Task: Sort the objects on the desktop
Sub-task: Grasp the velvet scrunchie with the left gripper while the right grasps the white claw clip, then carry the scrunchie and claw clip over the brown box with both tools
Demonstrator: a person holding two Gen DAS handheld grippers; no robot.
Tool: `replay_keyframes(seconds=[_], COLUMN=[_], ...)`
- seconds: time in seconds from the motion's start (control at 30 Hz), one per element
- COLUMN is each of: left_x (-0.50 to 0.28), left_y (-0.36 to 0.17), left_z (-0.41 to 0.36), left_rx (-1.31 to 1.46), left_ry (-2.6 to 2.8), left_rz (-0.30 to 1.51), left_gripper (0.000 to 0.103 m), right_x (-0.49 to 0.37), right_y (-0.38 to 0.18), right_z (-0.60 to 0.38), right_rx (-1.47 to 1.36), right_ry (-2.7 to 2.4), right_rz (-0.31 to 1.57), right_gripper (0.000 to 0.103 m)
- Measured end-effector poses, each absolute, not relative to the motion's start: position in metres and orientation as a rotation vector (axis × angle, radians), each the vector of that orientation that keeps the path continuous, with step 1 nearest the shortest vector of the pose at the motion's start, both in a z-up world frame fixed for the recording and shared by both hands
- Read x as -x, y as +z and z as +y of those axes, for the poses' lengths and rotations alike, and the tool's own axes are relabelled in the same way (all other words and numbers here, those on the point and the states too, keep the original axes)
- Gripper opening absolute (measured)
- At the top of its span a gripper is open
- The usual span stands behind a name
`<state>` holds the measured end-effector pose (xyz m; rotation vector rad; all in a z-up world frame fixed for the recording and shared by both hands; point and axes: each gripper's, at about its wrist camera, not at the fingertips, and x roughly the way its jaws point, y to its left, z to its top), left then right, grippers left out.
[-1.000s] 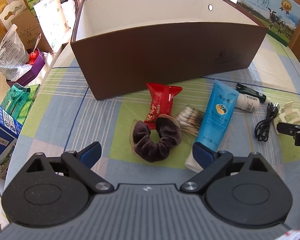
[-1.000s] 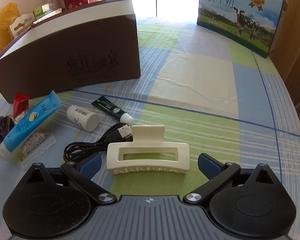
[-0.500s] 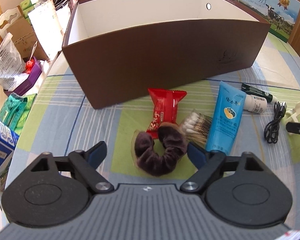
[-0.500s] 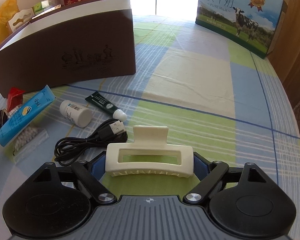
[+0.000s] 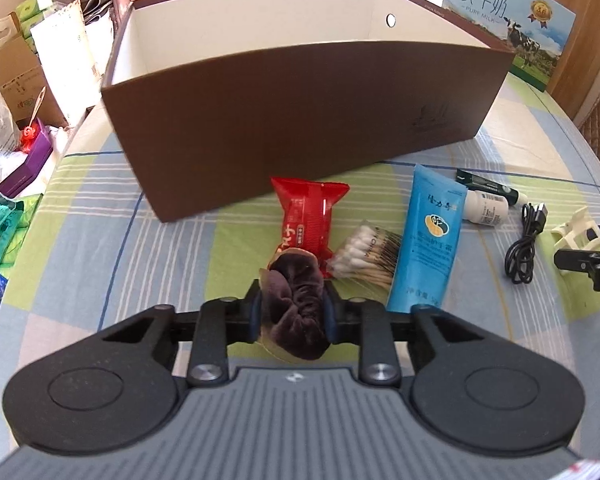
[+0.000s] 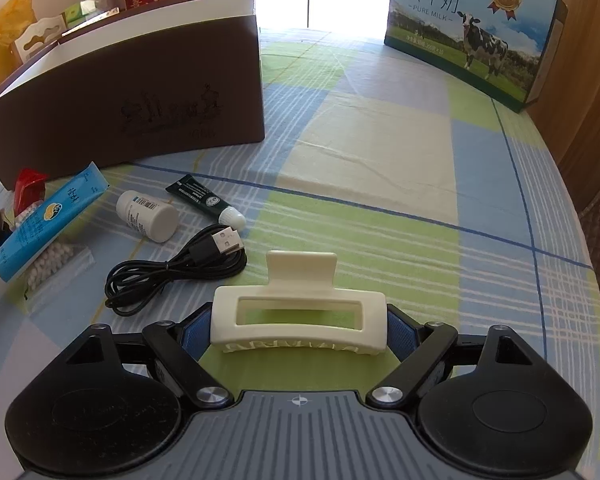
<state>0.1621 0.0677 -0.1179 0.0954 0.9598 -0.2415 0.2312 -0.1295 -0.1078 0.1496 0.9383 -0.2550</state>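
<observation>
— So where do the two tools stand?
— Low in the left wrist frame, the left gripper (image 5: 292, 318) is closed on the brown scrunchie (image 5: 296, 312), its blue pads squeezing the velvet from both sides; low centre of the right wrist frame, the right gripper (image 6: 298, 330) is clamped on the cream hair claw (image 6: 298, 318), pads against its two ends.
— And around them?
— Just above the scrunchie lies the red snack packet (image 5: 306, 216); right of it the cotton swabs (image 5: 364, 254), then the blue tube (image 5: 430, 240), the white bottle (image 5: 486, 208) and the dark green tube (image 5: 488, 188); the black USB cable (image 6: 176, 270) coils just left of the claw; all sit on the checked tablecloth (image 6: 380, 160).
— Containers?
— The brown box (image 5: 300, 120) fills the upper middle of the left frame, open on top; only its white inner walls show; its floor is hidden; a milk carton (image 6: 472, 32) stands upper right.
</observation>
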Motion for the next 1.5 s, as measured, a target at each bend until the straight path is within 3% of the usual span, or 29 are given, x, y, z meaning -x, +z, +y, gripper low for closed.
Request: replay_keyframes(seconds=[0.8,1.5], left_x=[-0.140,-0.235], left_y=[-0.049,-0.001], left_z=[0.069,0.056], left_rx=[-0.061,-0.064], left_ry=[-0.243,-0.303], left_rz=[0.846,0.759], left_gripper=[0.022,0.022], right_x=[-0.241,-0.357], right_y=[-0.026,0.036], right_z=[-0.099,-0.084], right_rx=[-0.170,-0.108], right_ry=[-0.079,0.079], right_rz=[0.809,0.663], right_gripper=[0.083,0.083])
